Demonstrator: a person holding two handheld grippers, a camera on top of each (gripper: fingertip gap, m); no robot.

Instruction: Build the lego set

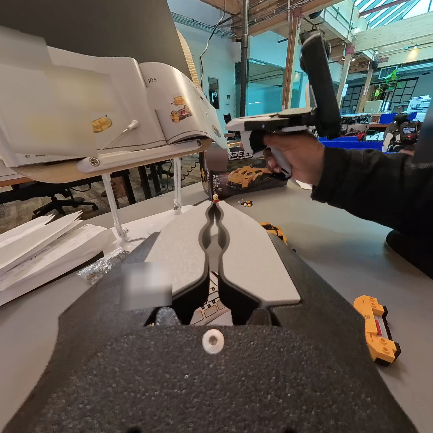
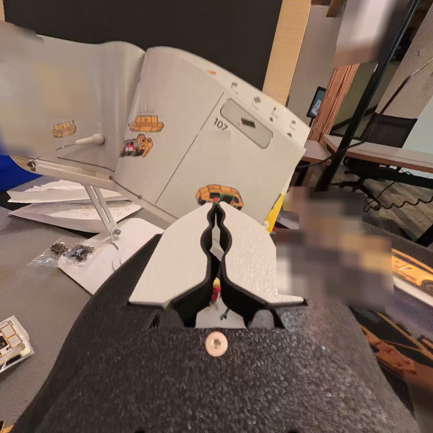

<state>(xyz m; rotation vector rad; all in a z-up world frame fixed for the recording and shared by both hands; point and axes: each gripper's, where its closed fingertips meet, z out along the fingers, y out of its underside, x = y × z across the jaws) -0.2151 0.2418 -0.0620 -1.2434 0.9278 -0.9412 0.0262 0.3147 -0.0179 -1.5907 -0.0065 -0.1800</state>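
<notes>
Both jaws together, empty: left hand-held gripper [image 1: 214,206] low over tabletop [image 1: 328,246]; right hand-held gripper [image 2: 215,206] raised toward propped instruction booklet [image 2: 187,140], probably checking next step.

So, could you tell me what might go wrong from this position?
The right gripper is raised near the curling page of the instruction booklet; it could knock the page or its stand. The small minifigure stands just past the shut left gripper and could topple if it advances.
</notes>
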